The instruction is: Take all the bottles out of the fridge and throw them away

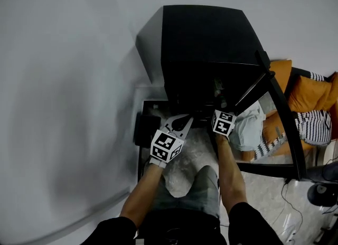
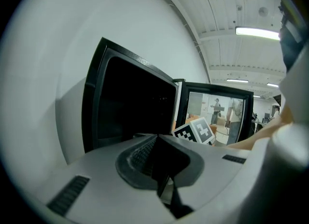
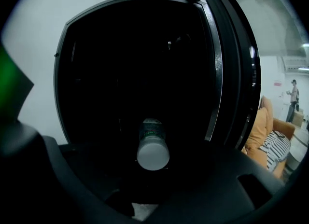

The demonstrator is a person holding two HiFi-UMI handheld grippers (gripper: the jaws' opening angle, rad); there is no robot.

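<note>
Forearms: both of the person's bare arms (image 1: 232, 178) reach forward from the bottom of my head view, over a knee in grey shorts (image 1: 203, 188).
Rug: a pale shaggy rug (image 1: 193, 146) lies under the knee and runs up to the foot of the fridge.
Left gripper: the left gripper (image 1: 184, 122) hangs over the rug just short of the fridge. In its own view I see the two jaws pressed flat together with nothing between them.
Right gripper: the right gripper (image 1: 221, 113) is beside it and further in, its tips at the dark mouth of the fridge. Its jaws stand partly apart, and the bottle's end sits between them. The dark stops me telling whether the pads touch it.
Bottle: the bottle (image 3: 153, 148) is inside the fridge, low in the cavity. Its pale round end faces the right gripper, with a green-printed label behind.
Fridge: a small black fridge (image 1: 206, 38) stands against the white wall, its interior unlit.
Door: the glass door (image 1: 285, 117) is swung wide open to the right.
Sofa: past the door I see orange cushions (image 1: 311, 93) and a striped one (image 1: 311, 122).
Background: in the left gripper view, people (image 2: 236, 117) stand far off under ceiling strip lights (image 2: 256, 33).
</note>
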